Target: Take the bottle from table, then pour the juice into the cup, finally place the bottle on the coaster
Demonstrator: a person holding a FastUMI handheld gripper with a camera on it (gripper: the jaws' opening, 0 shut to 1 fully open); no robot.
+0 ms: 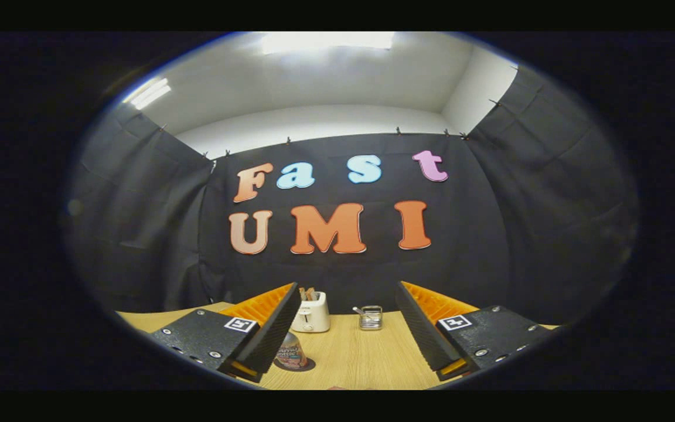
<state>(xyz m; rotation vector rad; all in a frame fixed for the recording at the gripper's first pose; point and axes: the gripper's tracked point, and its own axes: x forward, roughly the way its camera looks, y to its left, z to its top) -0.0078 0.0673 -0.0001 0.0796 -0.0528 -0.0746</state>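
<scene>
Claw (346, 351) fingers are spread wide apart, and I see nothing pinched between them. My claw hangs over the wooden counter (355, 357). I can see the bottle (290, 350) standing on the dark round coaster (305, 365), just beside the left finger and partly hidden behind it. Far across the counter, near the black cloth wall, a white toaster (312, 313) sits with toast sticking up. To its right is a small clear glass cup (370, 318), well apart from the bottle. I cannot tell if there is juice in the cup.
</scene>
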